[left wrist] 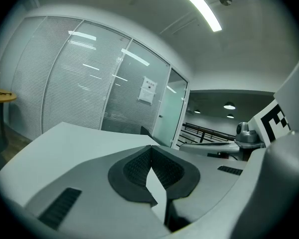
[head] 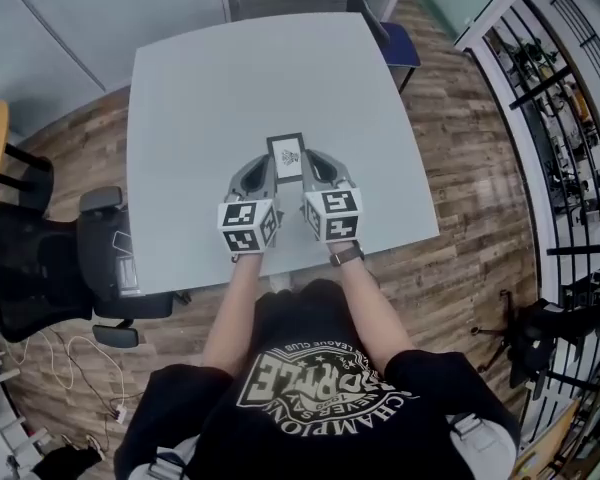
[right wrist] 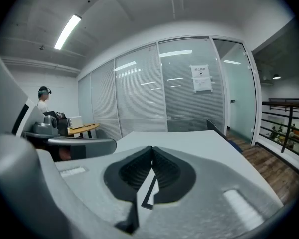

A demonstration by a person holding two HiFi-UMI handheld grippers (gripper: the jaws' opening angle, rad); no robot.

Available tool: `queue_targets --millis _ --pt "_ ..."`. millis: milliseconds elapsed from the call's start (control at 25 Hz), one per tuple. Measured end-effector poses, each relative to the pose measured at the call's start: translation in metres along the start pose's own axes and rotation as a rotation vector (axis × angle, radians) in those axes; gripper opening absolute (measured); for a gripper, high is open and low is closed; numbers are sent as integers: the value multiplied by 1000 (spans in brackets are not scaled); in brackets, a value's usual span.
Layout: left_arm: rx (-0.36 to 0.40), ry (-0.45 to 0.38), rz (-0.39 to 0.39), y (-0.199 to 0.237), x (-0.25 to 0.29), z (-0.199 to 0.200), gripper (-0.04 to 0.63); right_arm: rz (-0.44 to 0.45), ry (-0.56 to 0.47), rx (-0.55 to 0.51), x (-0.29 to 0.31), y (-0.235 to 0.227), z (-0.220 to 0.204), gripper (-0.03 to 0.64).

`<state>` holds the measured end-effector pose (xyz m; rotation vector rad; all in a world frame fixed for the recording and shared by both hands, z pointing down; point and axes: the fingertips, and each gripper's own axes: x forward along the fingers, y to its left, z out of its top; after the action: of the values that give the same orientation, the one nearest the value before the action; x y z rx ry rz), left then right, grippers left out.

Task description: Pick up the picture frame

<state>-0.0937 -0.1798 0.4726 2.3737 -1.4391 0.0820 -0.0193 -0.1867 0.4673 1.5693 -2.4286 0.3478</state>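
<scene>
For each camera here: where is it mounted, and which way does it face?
Head view: on the person's head, looking steeply down at the table; forearms, torso, left tongs and right tongs show, pinching the picture frame.
Left gripper view: on the left tongs, facing along its shut jaws across the table toward a glass wall.
Right gripper view: on the right tongs, facing likewise.
Shared: both gripper views show the frame's edge between the jaws and the other tongs alongside.

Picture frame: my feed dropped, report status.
Both shut: left gripper and right gripper clamp the picture frame by its sides. Frame held over the table. Nothing in the way.
</scene>
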Motion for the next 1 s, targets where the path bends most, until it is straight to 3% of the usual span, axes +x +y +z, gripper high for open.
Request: queue_targets --millis 320,1000 --pt "-46 87 -23 21 29 -29 6 -30 131 39 25 -18 -44 -1" --pt "-90 277 15 78 114 -90 8 60 320 59 120 -63 -105 0"
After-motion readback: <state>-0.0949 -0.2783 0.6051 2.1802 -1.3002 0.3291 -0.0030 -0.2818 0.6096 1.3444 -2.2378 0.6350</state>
